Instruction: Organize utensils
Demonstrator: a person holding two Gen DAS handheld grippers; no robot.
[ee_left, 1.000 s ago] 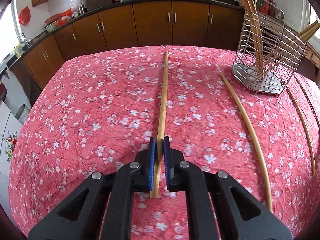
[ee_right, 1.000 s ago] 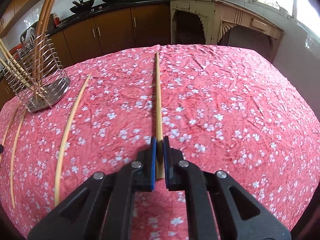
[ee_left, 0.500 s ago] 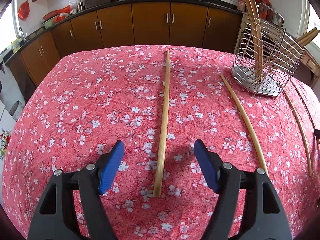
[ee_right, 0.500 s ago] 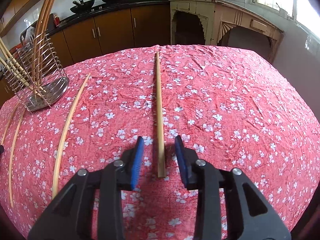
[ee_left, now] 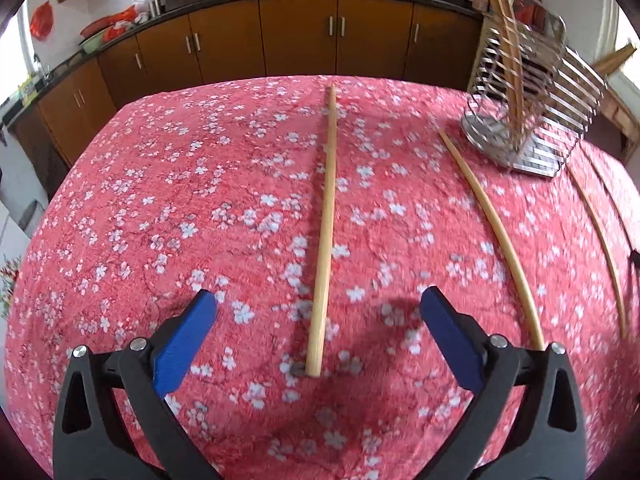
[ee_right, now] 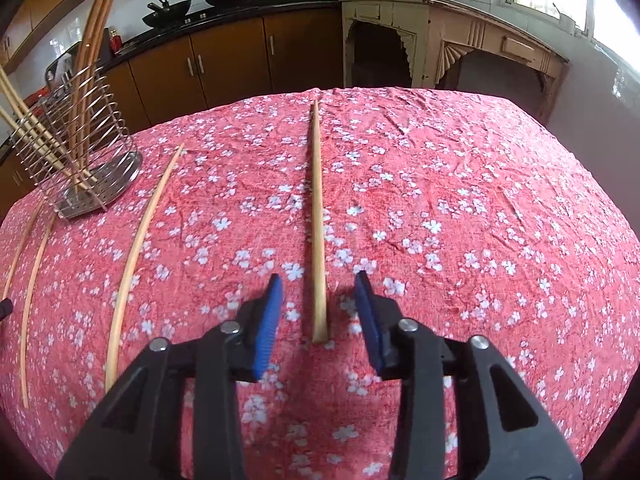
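Observation:
A long wooden chopstick [ee_left: 326, 220] lies straight on the red flowered tablecloth [ee_left: 180, 200], free of both pads. My left gripper [ee_left: 319, 296] straddles its near end, jaws wide apart and still opening. In the right wrist view another chopstick [ee_right: 318, 220] lies the same way, its near end between the blue pads of my right gripper [ee_right: 319, 276], which is open with a gap on each side. A wire utensil holder [ee_left: 532, 120] with several chopsticks stands at the far right; it appears as the holder [ee_right: 80, 160] at the left in the right wrist view.
More loose chopsticks lie on the cloth: a curved one [ee_left: 492, 224] and a thin one [ee_left: 600, 232] right of the left gripper, and a pale one [ee_right: 140, 248] and another [ee_right: 34, 280] left of the right gripper. Brown kitchen cabinets [ee_left: 300, 40] stand behind the table.
Both grippers were shut on the near ends of their chopsticks and have let go. The left jaws spread wide, the right ones a little. Both chopsticks now rest on the cloth.

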